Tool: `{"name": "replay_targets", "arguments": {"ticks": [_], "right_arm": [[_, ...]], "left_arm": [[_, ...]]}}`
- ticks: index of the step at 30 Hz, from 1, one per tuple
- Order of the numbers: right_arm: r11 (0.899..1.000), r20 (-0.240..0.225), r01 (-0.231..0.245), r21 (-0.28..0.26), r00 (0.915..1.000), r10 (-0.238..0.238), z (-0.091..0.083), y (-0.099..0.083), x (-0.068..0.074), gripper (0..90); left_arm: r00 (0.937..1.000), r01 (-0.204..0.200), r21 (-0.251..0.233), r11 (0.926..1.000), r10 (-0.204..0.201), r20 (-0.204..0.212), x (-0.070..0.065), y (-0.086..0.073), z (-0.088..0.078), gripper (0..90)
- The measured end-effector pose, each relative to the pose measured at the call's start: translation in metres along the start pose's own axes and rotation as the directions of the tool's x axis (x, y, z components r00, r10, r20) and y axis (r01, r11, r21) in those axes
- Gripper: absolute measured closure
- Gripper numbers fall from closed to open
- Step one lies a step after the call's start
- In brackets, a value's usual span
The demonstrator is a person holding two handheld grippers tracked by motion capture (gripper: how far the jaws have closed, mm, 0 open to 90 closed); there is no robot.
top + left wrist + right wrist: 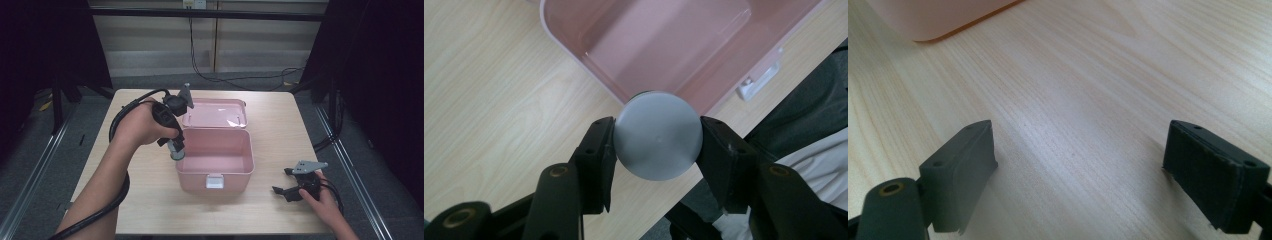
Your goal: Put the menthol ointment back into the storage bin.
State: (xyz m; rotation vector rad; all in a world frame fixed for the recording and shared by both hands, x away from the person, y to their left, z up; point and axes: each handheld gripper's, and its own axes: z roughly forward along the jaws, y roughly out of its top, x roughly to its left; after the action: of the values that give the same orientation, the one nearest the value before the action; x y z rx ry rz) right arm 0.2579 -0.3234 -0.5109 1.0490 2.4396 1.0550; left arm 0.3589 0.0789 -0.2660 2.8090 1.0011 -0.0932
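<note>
The left gripper (657, 142) was clamped on a grey round-capped cylinder (658, 135), holding it over the left rim of the open pink storage box (215, 162) mid-table. The right gripper (286, 182) rested on the wooden table (270, 125) near the box, jaws spread wide and empty.

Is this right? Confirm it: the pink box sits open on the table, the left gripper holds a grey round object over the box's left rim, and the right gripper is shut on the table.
One thing is wrong: the right gripper is not shut. The right gripper view shows its jaws wide apart with bare table between them. The rest stands: the pink box is open, and the left gripper holds the grey round object over the left rim.
</note>
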Motion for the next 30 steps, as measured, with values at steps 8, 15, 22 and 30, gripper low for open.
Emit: {"name": "replay_targets", "arguments": {"ticks": [8,15,22,30], "right_arm": [[1.000,0.000,0.000,0.000,1.0000,0.000,0.000,0.000,0.000,12.8],[1.000,0.000,0.000,0.000,1.0000,0.000,0.000,0.000,0.000,12.8],[1.000,0.000,0.000,0.000,1.0000,0.000,0.000,0.000,0.000,12.7],[1.000,0.000,0.000,0.000,1.0000,0.000,0.000,0.000,0.000,12.8]], "left_arm": [[0.9999,-0.012,-0.004,0.9999,0.012,-0.009,-0.007,0.016,0.001,50.3],[0.9998,0.012,0.014,0.9998,-0.012,-0.014,-0.010,0.026,0.015,50.4],[0.9996,0.028,0.027,0.9992,-0.028,-0.011,-0.014,0.040,0.035,50.4],[0.9993,0.035,0.010,0.9993,-0.035,-0.010,-0.016,0.051,0.045,50.4]]}}
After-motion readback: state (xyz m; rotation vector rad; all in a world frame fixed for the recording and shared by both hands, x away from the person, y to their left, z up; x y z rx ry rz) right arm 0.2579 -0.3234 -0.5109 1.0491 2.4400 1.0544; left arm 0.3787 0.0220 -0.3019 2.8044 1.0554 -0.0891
